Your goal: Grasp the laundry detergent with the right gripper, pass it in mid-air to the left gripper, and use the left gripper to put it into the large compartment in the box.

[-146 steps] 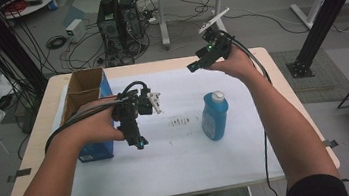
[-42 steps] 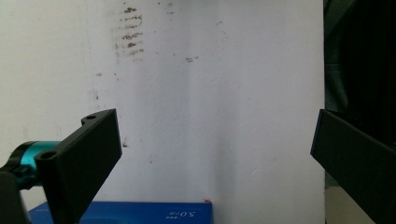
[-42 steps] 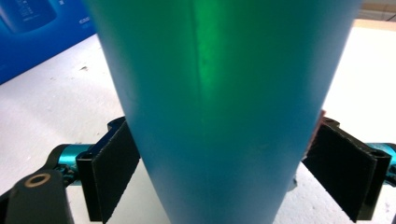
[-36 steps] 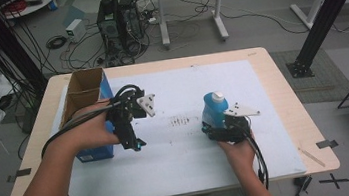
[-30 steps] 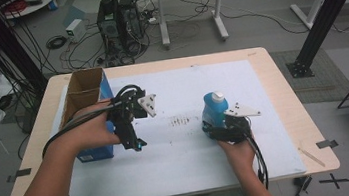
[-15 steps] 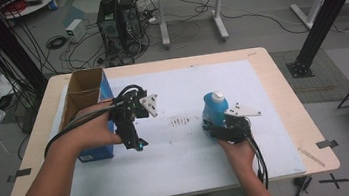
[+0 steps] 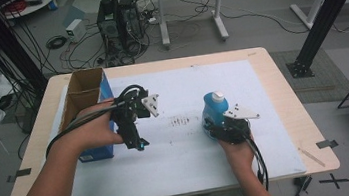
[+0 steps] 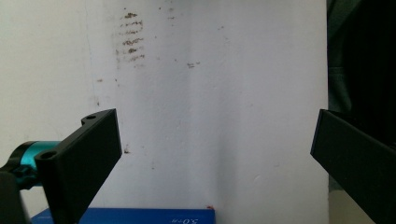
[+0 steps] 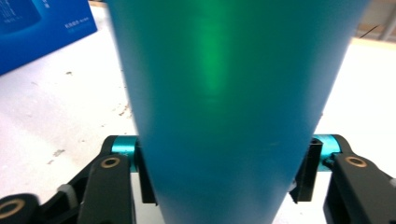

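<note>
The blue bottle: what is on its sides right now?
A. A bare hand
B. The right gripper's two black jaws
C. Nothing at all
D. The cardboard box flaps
B: in the right gripper view the blue bottle stands between the two black jaws of the right gripper, which have just been closing and press on its sides.

1. High view: I get soft, even overhead light w/ a dim grey-blue cast; the white mat (image 7: 188, 141) is brightest, shadows faint.
2. Low-res, edges slightly soft.
3. Left gripper view: mat washed out, near jaws blurry.
4. Right gripper view: blue bottle (image 9: 233, 93) too close, out of focus, greenish glare streak down its middle.
</note>
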`<state>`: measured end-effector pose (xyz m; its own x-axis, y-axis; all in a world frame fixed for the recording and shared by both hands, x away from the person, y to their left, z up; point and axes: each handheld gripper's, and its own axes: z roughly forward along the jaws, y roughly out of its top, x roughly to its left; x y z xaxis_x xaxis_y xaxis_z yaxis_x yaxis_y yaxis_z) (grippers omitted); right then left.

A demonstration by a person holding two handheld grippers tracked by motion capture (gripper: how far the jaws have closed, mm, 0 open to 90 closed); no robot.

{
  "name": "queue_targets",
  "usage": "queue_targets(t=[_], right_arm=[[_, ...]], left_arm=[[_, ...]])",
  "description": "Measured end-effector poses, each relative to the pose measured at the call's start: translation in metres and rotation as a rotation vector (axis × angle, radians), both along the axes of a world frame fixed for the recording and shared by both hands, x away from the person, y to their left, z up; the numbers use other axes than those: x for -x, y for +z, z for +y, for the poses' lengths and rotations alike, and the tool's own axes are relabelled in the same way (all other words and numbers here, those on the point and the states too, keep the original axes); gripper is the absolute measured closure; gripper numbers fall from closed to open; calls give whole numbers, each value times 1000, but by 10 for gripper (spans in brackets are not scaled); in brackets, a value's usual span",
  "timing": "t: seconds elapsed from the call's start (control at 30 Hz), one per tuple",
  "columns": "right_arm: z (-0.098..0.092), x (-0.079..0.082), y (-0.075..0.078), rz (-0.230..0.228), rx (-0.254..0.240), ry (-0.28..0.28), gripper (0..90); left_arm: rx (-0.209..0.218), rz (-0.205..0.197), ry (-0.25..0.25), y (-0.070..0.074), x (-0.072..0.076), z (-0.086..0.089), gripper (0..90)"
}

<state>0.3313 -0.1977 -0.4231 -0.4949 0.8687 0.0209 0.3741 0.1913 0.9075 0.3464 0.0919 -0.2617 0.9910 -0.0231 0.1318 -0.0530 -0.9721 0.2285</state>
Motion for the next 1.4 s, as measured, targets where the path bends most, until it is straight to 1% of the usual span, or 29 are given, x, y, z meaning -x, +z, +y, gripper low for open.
queue_targets(t=[0.03,0.07,0.13,0.17,0.2,0.23,0.33,0.37,0.4,0.43,0.47,0.53,0.6,0.77,0.8,0.87,0.9,0.93,0.97,1.0,1.03,1.13,1.2,1.23,1.27,1.3,1.33,1.37,1.4], right_arm=[[1,1,0,-3,-1,-10,430],[0,1,0,-9,13,-1,435],[0,1,0,-20,11,-5,440],[-1,1,0,-18,22,3,448],[-1,1,0,-18,22,3,448],[0,2,0,-25,15,-3,452],[0,3,0,-22,17,8,455],[-1,3,0,-28,32,18,456],[-1,3,1,-34,29,26,456],[0,5,1,-21,21,30,456],[-1,3,2,-46,22,48,455],[-3,4,3,-41,5,75,455],[-6,3,5,-59,9,114,455],[-10,3,11,-52,0,193,455],[-10,3,11,-52,0,193,455],[-11,3,13,-60,-3,251,455],[-11,3,15,-55,-2,306,454],[-11,3,15,-55,-2,306,454],[-9,4,18,-43,2,359,454],[-8,3,18,-61,9,377,454],[-7,2,18,-54,-1,397,454],[-7,0,20,-53,-18,449,454],[-7,0,22,-55,-23,463,454],[-7,-2,22,-56,-43,484,453],[-7,-2,22,-56,-43,484,453],[-7,-3,24,-63,-27,509,454],[-5,-2,24,-52,-30,515,453],[-6,-3,24,-60,-17,532,453],[-4,-2,24,-57,-22,545,453]], left_arm=[[12,-1,10,-1,1,0,17],[2,-2,0,0,0,0,17],[12,-4,10,-1,1,-1,17],[-12,-3,-14,1,-1,-1,17],[-12,-3,-14,1,-1,-1,17],[4,-6,1,0,0,-1,17],[1,-1,-11,1,-1,-1,17],[2,-3,-9,1,-1,-1,17],[-1,-8,-5,2,0,-1,17],[0,-6,-5,2,-1,-1,17],[0,-4,-4,2,-1,-1,17],[8,-9,5,2,-1,-1,17],[1,-9,-5,4,-2,-2,17],[4,-6,-11,7,-3,-7,17],[4,-6,-11,7,-3,-7,17],[6,-4,-15,7,-4,-10,17],[2,-5,-17,8,-5,-12,17],[2,-5,-17,8,-5,-12,17],[-5,-5,-24,9,-5,-16,17],[2,-6,-25,10,-5,-17,17],[8,-5,-28,10,-5,-19,17],[3,-14,-42,10,-6,-24,17],[13,-14,-37,10,-6,-26,17],[0,-17,-54,11,-7,-28,17],[0,-17,-54,11,-7,-28,17],[0,-29,-58,12,-7,-32,17],[3,-26,-56,12,-7,-33,17],[-4,-26,-56,13,-8,-35,17],[-5,-22,-57,13,-9,-36,17]])
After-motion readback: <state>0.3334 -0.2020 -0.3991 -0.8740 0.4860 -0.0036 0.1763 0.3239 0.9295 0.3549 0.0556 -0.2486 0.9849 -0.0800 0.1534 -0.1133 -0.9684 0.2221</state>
